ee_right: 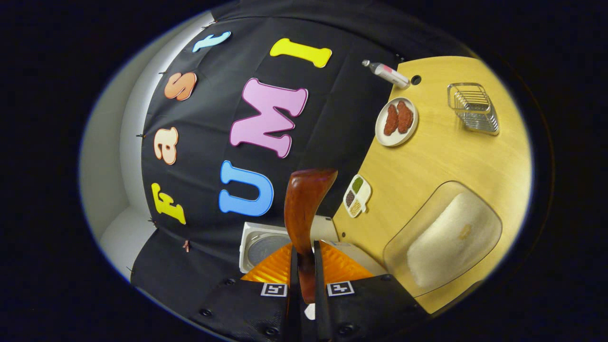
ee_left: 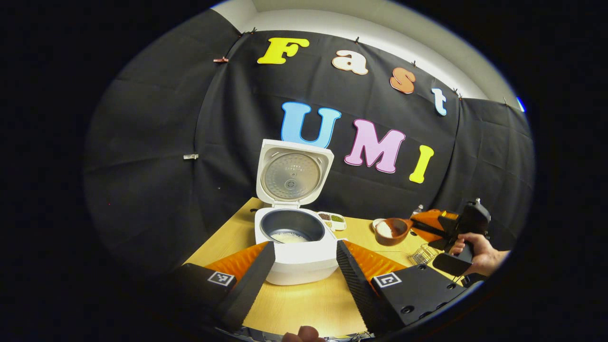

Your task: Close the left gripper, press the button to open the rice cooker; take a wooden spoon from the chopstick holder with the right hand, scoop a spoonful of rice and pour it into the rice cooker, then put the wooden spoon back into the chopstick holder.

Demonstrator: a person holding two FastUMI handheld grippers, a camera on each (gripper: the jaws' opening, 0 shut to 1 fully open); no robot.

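Left gripper view: the left hand-held gripper (ee_left: 304, 266) hangs released, fingers spread either side of the cooker (ee_left: 295, 237), whose lid (ee_left: 292, 173) stands up; some rice lies in the pot. To the right a hand (ee_left: 479, 254) carries the right hand-held gripper (ee_left: 418, 227), keeping the spoon (ee_left: 392, 230) level, likely so its rice stays in.

Right gripper view: rolled sideways, the right hand-held gripper (ee_right: 304, 275) clamps the spoon's handle (ee_right: 304, 209). It adds the rice tray (ee_right: 444, 235), wire holder (ee_right: 472, 108) and plate (ee_right: 396, 121) on the table (ee_right: 451, 156).

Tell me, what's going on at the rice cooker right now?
Left gripper open. Right gripper shut on wooden spoon, rice in its bowl. Rice cooker lid up, some rice inside. Nothing between them.
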